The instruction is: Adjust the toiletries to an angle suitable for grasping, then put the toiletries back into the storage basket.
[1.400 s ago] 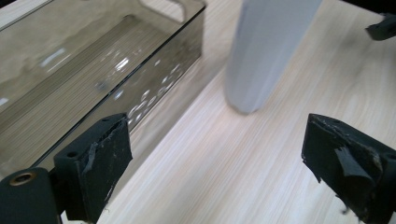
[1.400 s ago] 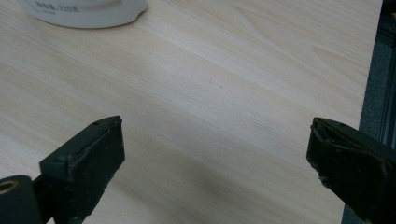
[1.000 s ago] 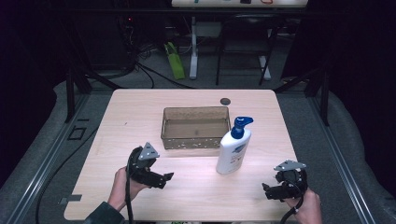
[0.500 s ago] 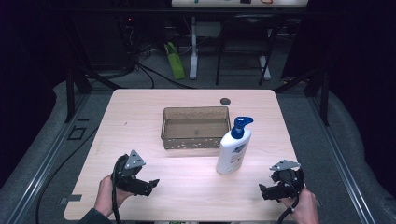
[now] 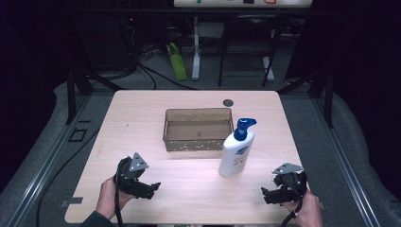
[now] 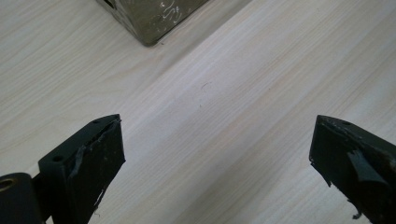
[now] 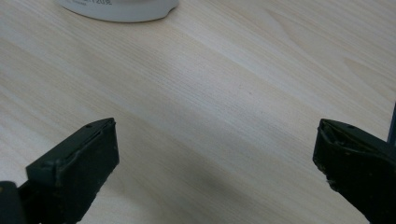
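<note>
A white lotion bottle point(image 5: 236, 153) with a blue pump stands upright on the wooden table, just right of a brown see-through basket point(image 5: 198, 142) that has nothing in it. My left gripper point(image 5: 152, 189) hovers low over the near left of the table, held in a hand. Its jaws have just been opening and stand wide with only bare wood between them point(image 6: 217, 135). The basket's corner point(image 6: 149, 18) lies ahead of it. My right gripper point(image 5: 265, 195) sits at the near right, open over bare wood point(image 7: 217, 135), with the bottle's base point(image 7: 121, 9) ahead.
A small dark round spot point(image 5: 228, 102) lies on the table behind the basket. The table's near edge point(image 5: 189, 221) runs close under both hands. On the floor beyond the table are a green bag point(image 5: 178, 61), cables and table legs.
The left hand has drawn slightly back toward the near left edge with its gripper. The right gripper, the bottle and the basket have stayed put.
</note>
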Available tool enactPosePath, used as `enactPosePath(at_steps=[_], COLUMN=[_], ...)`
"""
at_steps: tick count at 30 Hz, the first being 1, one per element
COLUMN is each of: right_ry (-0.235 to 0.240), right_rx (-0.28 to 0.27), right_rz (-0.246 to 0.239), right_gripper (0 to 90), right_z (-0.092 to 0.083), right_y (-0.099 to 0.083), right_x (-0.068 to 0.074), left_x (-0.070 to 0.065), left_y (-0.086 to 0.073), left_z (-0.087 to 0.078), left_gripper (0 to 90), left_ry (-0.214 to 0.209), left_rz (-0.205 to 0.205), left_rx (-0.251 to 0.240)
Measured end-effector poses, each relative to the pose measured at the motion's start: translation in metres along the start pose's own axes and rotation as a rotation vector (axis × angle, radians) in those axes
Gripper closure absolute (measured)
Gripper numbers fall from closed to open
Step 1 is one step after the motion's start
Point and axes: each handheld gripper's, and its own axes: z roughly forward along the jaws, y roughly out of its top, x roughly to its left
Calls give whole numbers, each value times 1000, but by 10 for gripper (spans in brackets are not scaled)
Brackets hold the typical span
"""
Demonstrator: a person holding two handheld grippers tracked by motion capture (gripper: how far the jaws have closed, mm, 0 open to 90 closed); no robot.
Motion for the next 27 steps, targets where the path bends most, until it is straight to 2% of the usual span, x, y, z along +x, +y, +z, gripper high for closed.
enactPosePath(at_steps=[6,9,10,11,12,15,17,19,23,25,26,27], right_ry=[6,13,14,14,16,25,36,43,71,77,81,85], right_rx=[-14,-28,-39,-39,-41,-49,-64,-72,-125,-135,-155,-164], right_rz=[12,23,30,30,28,36,51,59,93,94,104,104], right_gripper=[0,0,0,0,0,0,0,0,0,0,0,0], right_z=[-3,-5,-6,-6,-7,-10,-14,-16,-25,-27,-31,-32], right_y=[2,3,3,3,4,5,6,6,11,12,14,15], right_x=[1,1,2,2,3,4,4,4,7,7,10,10], left_x=[6,11,15,15,17,16,14,14,16,18,24,24], left_y=[-5,-8,-9,-9,-9,-7,-7,-7,-7,-8,-11,-11], left_z=[2,6,7,7,6,4,6,6,7,7,8,8], left_gripper=[5,0,0,0,0,0,0,4,15,16,20,17], left_ry=[16,28,23,23,4,6,21,18,29,42,52,52], left_rz=[-17,-18,-41,-41,-73,-95,-95,-91,-109,-113,-185,-185], left_rx=[-5,20,18,18,3,-7,-6,4,0,9,43,43])
